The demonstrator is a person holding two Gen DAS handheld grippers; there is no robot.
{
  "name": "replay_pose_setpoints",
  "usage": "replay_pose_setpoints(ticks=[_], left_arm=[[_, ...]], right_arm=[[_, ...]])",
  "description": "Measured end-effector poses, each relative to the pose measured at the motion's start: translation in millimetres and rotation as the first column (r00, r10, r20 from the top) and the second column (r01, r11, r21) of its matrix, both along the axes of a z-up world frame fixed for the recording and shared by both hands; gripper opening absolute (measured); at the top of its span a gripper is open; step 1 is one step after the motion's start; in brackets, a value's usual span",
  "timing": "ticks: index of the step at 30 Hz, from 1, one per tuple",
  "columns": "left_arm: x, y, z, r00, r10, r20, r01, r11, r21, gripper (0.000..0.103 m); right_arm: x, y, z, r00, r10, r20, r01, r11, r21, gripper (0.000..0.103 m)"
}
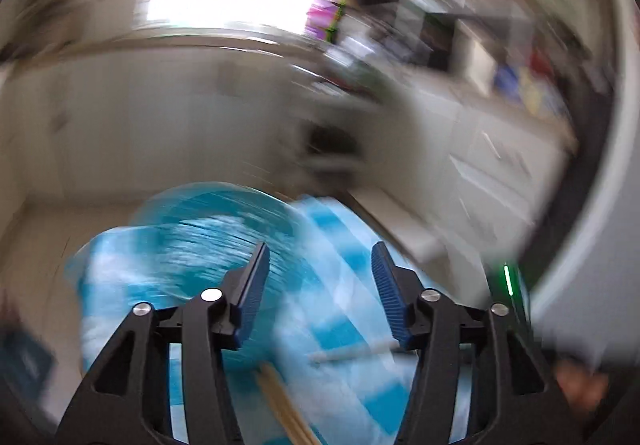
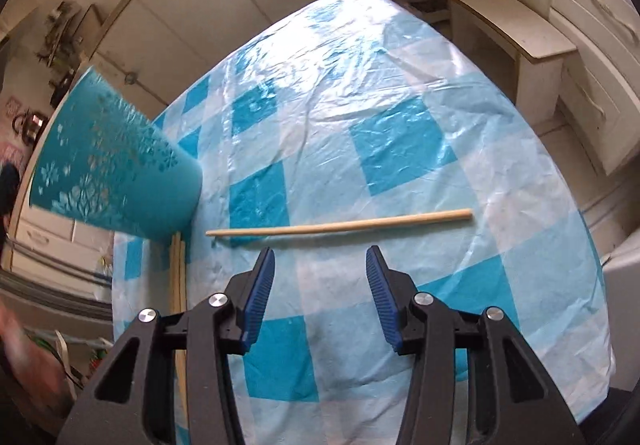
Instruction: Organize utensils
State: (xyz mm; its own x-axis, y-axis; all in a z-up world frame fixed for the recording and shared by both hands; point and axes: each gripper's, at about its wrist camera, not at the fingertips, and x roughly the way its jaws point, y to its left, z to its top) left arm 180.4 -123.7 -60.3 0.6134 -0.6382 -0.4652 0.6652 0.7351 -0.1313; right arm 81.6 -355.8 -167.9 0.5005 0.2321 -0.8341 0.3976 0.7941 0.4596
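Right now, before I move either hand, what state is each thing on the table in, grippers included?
Left gripper: open, nothing between its pads.
Right gripper: open, empty, above the tablecloth.
Single chopstick: lying flat across the tablecloth, just beyond the right gripper, untouched.
Chopstick pair: lying side by side by the cup's base.
Teal cup: standing on the table; contents cannot be seen.
Checked tablecloth: spread out, wrinkled.

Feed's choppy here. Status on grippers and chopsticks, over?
Left gripper open, empty. Right gripper open above lone wooden chopstick on checked tablecloth. Teal patterned cup beside, nothing blocking.
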Motion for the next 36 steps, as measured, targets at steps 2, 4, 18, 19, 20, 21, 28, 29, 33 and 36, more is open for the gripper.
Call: replay_pose_setpoints(ticks=[2,4,18,19,20,21,28,29,33,36], left_arm=[[-8.9,-37.1,-23.2,0.998,-0.060,0.023,0.057,0.991,0.124,0.057],[-5.0,-69.5,-49.1,0.999,-0.011,0.052,-0.003,0.965,0.263,0.057],[25.9,-113.5,-127.9,0.993,0.117,0.022,-0.102,0.745,0.659,0.057],[24.0,-111.6,-126.3,0.994,0.109,0.006,-0.086,0.744,0.662,0.057],[23.1,-109.6,-124.7,0.996,0.087,-0.036,-0.042,0.754,0.655,0.057],[23.2,-106.3,-124.1,0.991,0.056,-0.119,0.032,0.774,0.632,0.057],[-3.2,-85.9,-120.3,0.962,-0.076,-0.262,0.223,0.776,0.591,0.057],[-6.9,-84.3,-120.6,0.955,-0.089,-0.283,0.244,0.778,0.578,0.057],[-23.5,-81.6,-120.3,0.931,-0.109,-0.348,0.292,0.794,0.533,0.057],[-41.5,-83.4,-123.1,0.906,-0.156,-0.393,0.347,0.806,0.480,0.057]], right_arm=[[-7.1,-7.7,3.3,1.000,-0.016,-0.002,0.016,1.000,-0.018,0.048],[-17.1,-13.8,9.7,1.000,-0.025,-0.001,0.025,0.999,-0.049,0.048],[-27.6,-27.0,6.3,1.000,0.010,0.013,-0.010,1.000,0.009,0.048],[-26.4,-27.0,5.7,1.000,0.010,0.015,-0.010,0.999,0.031,0.048],[-24.8,-27.7,3.9,1.000,0.007,0.014,-0.007,0.998,0.056,0.048],[-23.4,-29.9,1.1,1.000,-0.003,0.012,0.002,0.996,0.090,0.048],[-20.3,-38.4,-2.2,1.000,-0.031,0.004,0.030,0.987,0.156,0.048],[-20.8,-37.9,-3.9,1.000,-0.029,-0.004,0.030,0.986,0.164,0.048],[-21.9,-32.1,-3.9,1.000,-0.009,-0.007,0.010,0.988,0.157,0.048],[-13.9,-21.5,-2.6,0.999,0.036,0.001,-0.036,0.993,0.117,0.048]])
